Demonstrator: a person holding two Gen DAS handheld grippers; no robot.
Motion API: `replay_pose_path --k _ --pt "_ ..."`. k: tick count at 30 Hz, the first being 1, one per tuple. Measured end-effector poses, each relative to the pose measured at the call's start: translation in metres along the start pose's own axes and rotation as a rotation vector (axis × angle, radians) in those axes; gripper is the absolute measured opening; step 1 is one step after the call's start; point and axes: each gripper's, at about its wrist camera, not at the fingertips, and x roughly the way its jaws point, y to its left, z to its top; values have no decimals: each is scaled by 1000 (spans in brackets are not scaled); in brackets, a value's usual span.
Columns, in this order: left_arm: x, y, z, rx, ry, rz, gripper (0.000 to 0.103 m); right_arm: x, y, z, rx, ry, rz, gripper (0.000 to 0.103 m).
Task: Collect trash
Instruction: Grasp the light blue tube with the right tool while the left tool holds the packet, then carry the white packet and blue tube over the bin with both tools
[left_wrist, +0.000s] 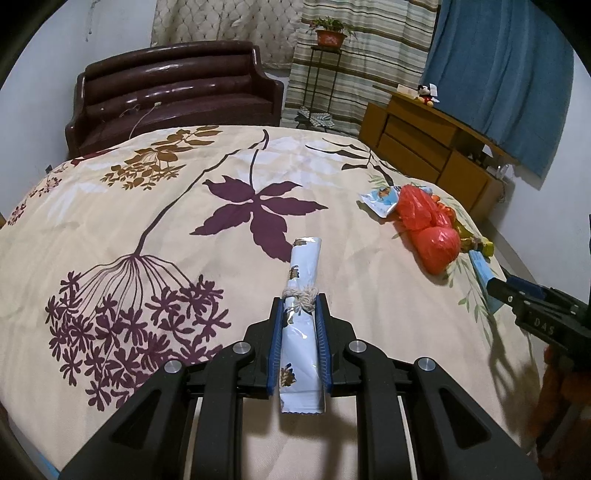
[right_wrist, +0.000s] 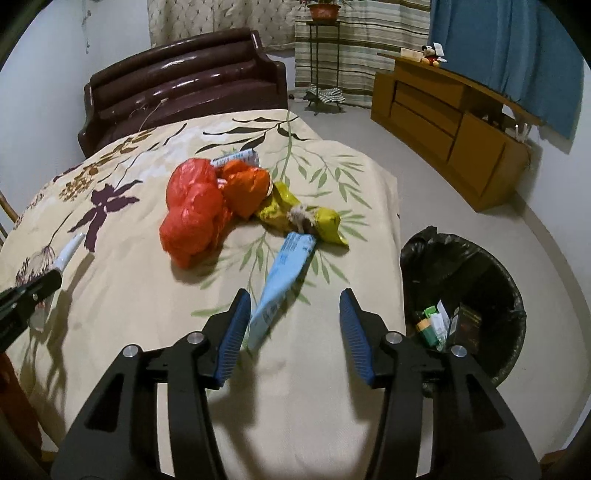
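My left gripper (left_wrist: 299, 302) is shut on a pale blue rolled wrapper tied with string (left_wrist: 301, 291), held over the flowered bedspread (left_wrist: 147, 206). My right gripper (right_wrist: 293, 299) is open just above the bed, with a light blue packet (right_wrist: 284, 273) lying between its fingers, nearer the left finger. Beyond it lie red plastic bags (right_wrist: 192, 210), an orange bag (right_wrist: 243, 184) and a yellow wrapper tied with string (right_wrist: 306, 218). The red bags (left_wrist: 428, 225) and another blue-and-white packet (left_wrist: 380, 197) show at the right in the left wrist view.
A bin lined with a black bag (right_wrist: 465, 295), holding several pieces of trash, stands on the floor right of the bed. A dark brown sofa (left_wrist: 177, 96) is beyond the bed. A wooden cabinet (right_wrist: 450, 122) stands along the right wall.
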Motion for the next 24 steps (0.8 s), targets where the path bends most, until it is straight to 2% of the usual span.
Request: replay_pose_path --k 9,11,13,17,19,24 --pt "5 3 3 -6 2 8 18 18 8 11 16 26 -3 47" --pt "6 2 4 -7 1 7 18 23 9 11 12 42 -7 39" --pt "6 2 3 -7 0 8 18 23 11 10 2 39 -16 38" --pt "6 2 4 -9 3 7 18 22 11 9 -11 36 -33 23" --pt "6 1 4 -8 3 7 18 21 9 8 -16 34 -34 19" --pt "4 -5 5 -6 -4 6 18 17 7 6 -20 25 -22 19"
